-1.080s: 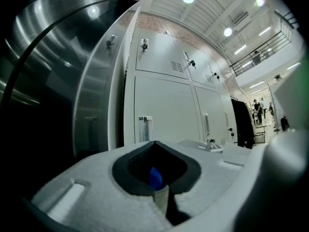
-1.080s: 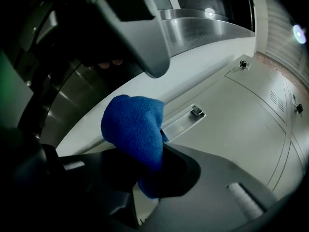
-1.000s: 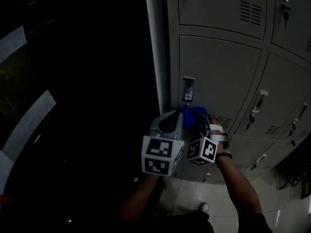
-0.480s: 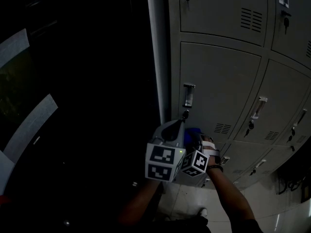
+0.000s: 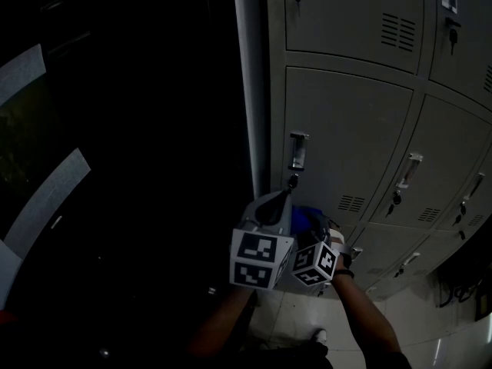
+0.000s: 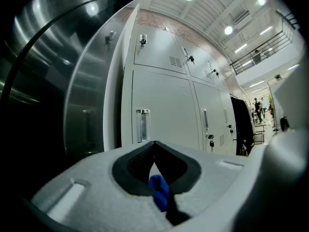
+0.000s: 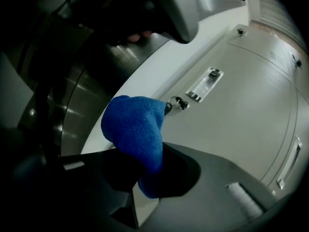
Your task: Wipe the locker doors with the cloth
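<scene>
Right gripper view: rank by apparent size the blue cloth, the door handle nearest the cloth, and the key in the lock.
1. blue cloth, largest, though it is also nearest the camera
2. door handle
3. key, clearly smallest

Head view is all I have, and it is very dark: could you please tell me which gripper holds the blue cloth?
Observer: The right gripper is shut on the blue cloth, which bulges out past its jaws.
Operator: And is the left one empty?
Observer: No: the left gripper is shut too, with a small blue fold pinched between its jaws.
Operator: Is it wiping yet?
Observer: I cannot tell; the right gripper view shows it beside the key under the handle of a locker door.
</scene>
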The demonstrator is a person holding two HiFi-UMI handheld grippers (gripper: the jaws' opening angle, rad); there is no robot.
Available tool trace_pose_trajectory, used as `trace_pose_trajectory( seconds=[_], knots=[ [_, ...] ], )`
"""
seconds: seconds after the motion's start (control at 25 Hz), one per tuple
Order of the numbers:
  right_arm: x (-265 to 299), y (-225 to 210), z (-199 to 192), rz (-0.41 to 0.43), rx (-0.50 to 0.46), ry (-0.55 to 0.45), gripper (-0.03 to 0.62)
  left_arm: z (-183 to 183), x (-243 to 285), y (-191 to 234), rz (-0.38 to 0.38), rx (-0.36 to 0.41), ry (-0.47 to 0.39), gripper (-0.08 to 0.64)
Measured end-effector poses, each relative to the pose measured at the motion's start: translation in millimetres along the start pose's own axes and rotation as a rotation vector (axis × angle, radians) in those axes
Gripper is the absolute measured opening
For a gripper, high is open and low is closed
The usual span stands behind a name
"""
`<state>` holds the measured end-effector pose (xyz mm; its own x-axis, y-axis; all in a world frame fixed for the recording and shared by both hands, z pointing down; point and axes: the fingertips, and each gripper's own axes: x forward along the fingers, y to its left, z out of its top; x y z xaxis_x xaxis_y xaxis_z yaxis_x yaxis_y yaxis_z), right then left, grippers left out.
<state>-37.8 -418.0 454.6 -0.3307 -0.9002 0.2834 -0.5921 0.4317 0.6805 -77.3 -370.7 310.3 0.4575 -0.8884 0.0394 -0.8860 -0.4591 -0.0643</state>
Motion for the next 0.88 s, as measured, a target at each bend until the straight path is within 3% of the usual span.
trace_pose_trajectory(
  seconds=[0.36, 0.68, 0.88],
  knots=[
    [-87, -31, 30, -0.040, 0.421, -0.145, 0.070, -13, -16, -15, 0.010, -0.002, -0.018, 0.005],
    [-134, -44, 40, -0.061, 0.663, -0.231, 0.069, -30, -30, -38, -0.013, -0.044, -0.024, 0.005],
    [-142, -45, 40, -0.070, 0.719, -0.250, 0.066, -48, -37, -50, -0.034, -0.048, -0.004, 0.005]
  ],
)
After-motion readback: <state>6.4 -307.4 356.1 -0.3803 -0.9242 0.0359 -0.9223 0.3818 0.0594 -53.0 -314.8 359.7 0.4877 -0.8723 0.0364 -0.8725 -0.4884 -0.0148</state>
